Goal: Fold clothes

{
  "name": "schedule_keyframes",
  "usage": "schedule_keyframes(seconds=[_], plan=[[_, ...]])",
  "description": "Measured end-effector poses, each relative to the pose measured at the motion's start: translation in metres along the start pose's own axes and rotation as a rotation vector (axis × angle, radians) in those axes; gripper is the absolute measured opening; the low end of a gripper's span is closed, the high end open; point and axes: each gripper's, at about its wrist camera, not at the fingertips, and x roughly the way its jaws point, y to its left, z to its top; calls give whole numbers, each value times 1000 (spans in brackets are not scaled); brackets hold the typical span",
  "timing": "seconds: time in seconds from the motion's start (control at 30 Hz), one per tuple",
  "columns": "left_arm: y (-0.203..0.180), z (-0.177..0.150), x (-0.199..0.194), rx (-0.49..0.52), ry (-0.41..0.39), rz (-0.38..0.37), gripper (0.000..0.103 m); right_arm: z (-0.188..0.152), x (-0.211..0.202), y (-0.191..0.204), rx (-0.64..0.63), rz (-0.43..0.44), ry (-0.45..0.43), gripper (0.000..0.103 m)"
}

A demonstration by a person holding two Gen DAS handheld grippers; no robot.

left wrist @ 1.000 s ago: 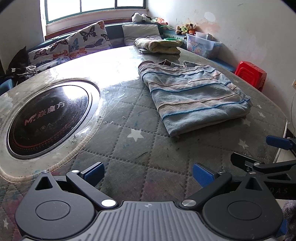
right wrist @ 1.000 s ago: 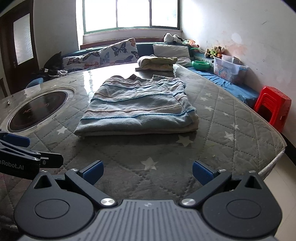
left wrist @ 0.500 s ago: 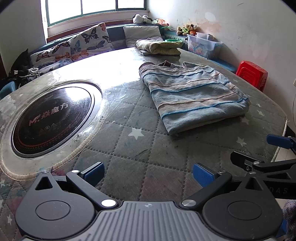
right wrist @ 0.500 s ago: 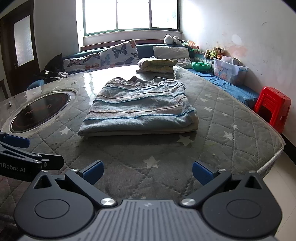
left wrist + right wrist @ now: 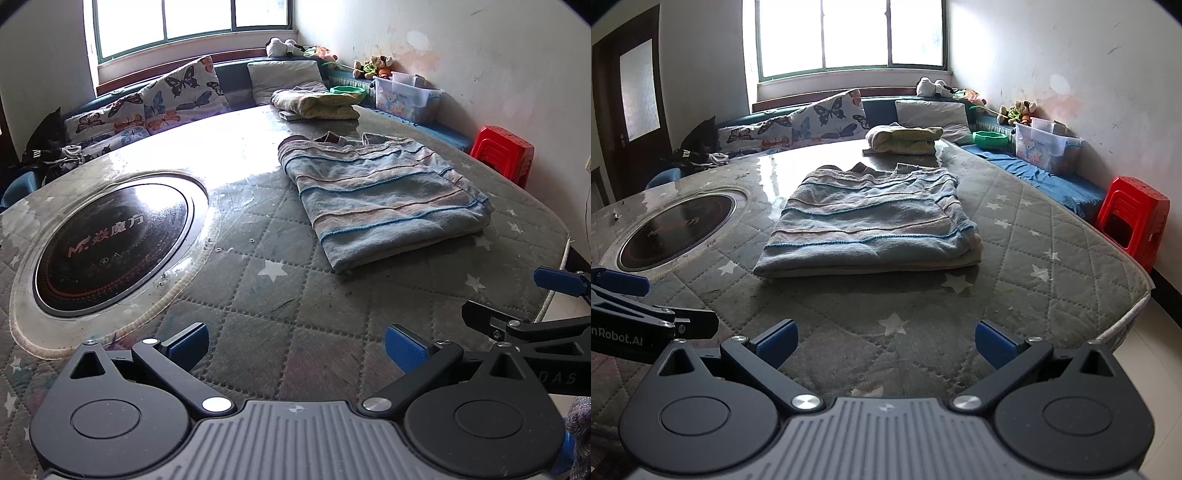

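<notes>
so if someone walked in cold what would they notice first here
Most likely the folded blue striped garment, lying flat in the middle of the quilted, star-patterned table cover. Next, the round black cooktop set into the table to its left, shining under the window glare. The red plastic stool by the right wall stands out too, while both grippers, left and right, hang open and empty at the near edge.

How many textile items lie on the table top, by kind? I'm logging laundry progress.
Striped folded sweater: 1
Yellowish folded bundle at the far end: 1
Total: 2
Both lie on the quilted table; neither hand-held gripper holds any cloth, left and right both open.
</notes>
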Motion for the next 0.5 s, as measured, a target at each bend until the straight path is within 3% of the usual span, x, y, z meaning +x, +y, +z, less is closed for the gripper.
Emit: schedule_keyframes(seconds=[0.5], plan=[[-2,3,-2,18,-5,15,103,2,1,-1,13,5,-11,103]])
